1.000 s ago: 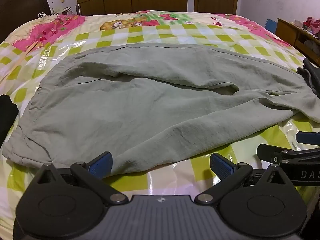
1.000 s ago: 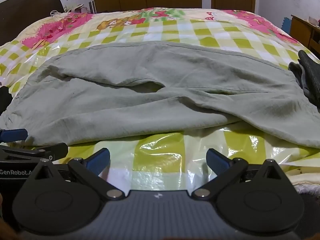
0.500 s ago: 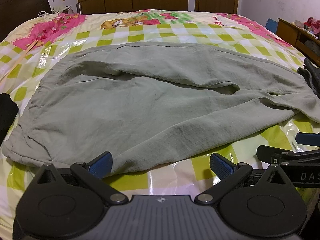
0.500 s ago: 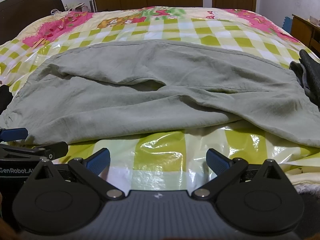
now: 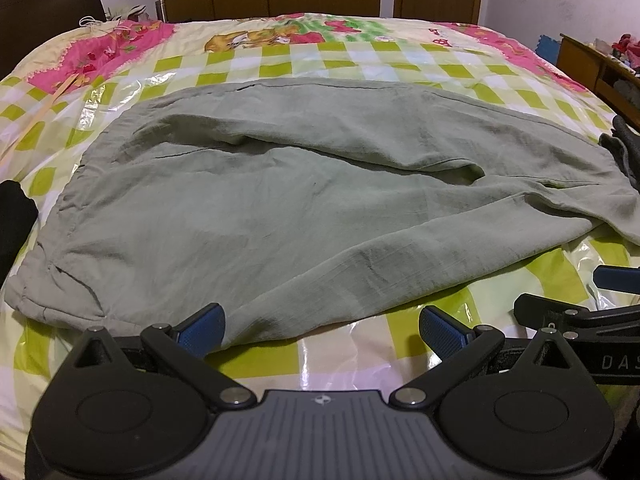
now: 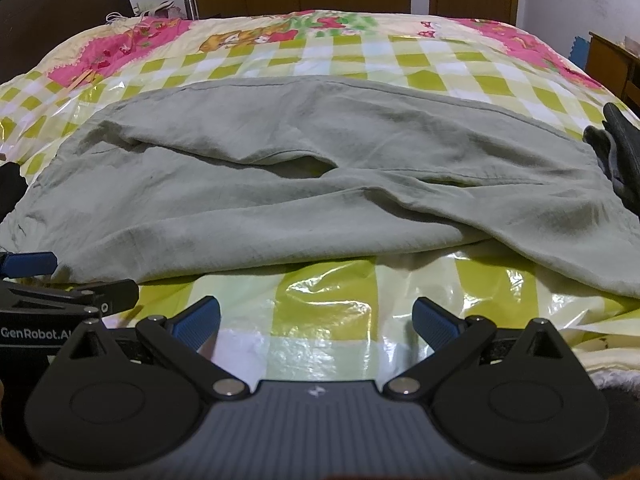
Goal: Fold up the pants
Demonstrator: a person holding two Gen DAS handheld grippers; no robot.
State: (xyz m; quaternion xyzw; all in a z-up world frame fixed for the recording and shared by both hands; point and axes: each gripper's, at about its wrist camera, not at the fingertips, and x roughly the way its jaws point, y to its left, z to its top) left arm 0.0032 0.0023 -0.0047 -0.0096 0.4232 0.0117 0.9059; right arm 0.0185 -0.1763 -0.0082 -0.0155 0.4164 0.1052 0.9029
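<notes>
Pants [image 5: 304,200]: grey-green, spread crosswise on the bed [image 5: 360,52], waist left, legs right, one leg lapped over the other; apparently laid flat ready for folding.

Left gripper [image 5: 322,326]: jaws wide, empty, at the near hem, one pad beside the cloth.

Right gripper [image 6: 316,318]: jaws wide, empty, just short of the hem over glossy plastic cover.

Dark garment [image 6: 618,152]: touching the leg ends, may obstruct. Black item [image 5: 14,220]: by the waist.
</notes>
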